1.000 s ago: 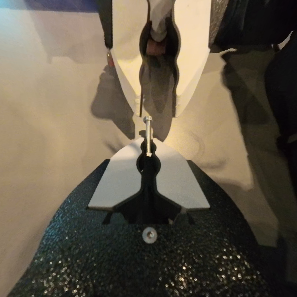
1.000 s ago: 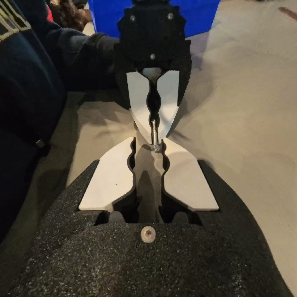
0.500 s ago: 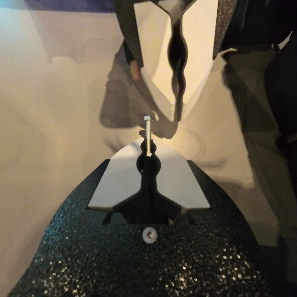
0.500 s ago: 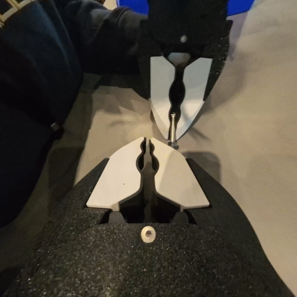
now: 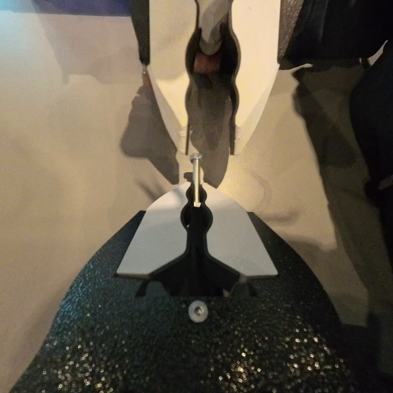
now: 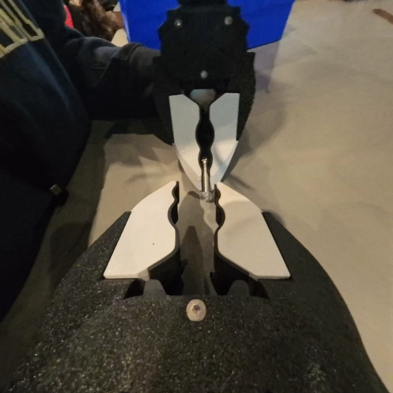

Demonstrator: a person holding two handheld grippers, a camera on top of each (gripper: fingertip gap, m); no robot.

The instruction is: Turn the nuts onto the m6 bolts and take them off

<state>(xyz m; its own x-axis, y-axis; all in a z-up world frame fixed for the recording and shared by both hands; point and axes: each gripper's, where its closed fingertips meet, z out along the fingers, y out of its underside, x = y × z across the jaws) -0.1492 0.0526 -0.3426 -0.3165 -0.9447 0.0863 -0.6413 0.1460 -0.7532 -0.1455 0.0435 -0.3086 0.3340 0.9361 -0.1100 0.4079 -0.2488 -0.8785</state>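
Observation:
My left gripper [image 5: 196, 187] is shut on a thin silver bolt [image 5: 195, 180], which it grips by the threaded shank. The bolt's hex end [image 5: 195, 157] points away from it; I cannot tell whether this is the head or a nut. My right gripper [image 6: 196, 184] faces the left one and is open. The hex end [image 6: 206, 196] sits between its fingertips, close to the right finger [image 6: 234, 212]. In the left wrist view the right gripper [image 5: 209, 153] hangs open just beyond the hex end. In the right wrist view the left gripper [image 6: 205, 180] holds the bolt [image 6: 205, 176].
Both grippers hover over a beige cloth-covered surface [image 6: 319, 170]. A blue bin [image 6: 265, 21] stands at the back. A person's dark sleeve [image 6: 42, 106] fills the left of the right wrist view, and dark clothing [image 5: 372, 106] the right of the left wrist view. Left and right tips are no more than a few centimetres apart.
Half a second ago my right gripper was shut and off to the side of the bolt. It has opened and come back in line around the hex end. The left gripper has held still.

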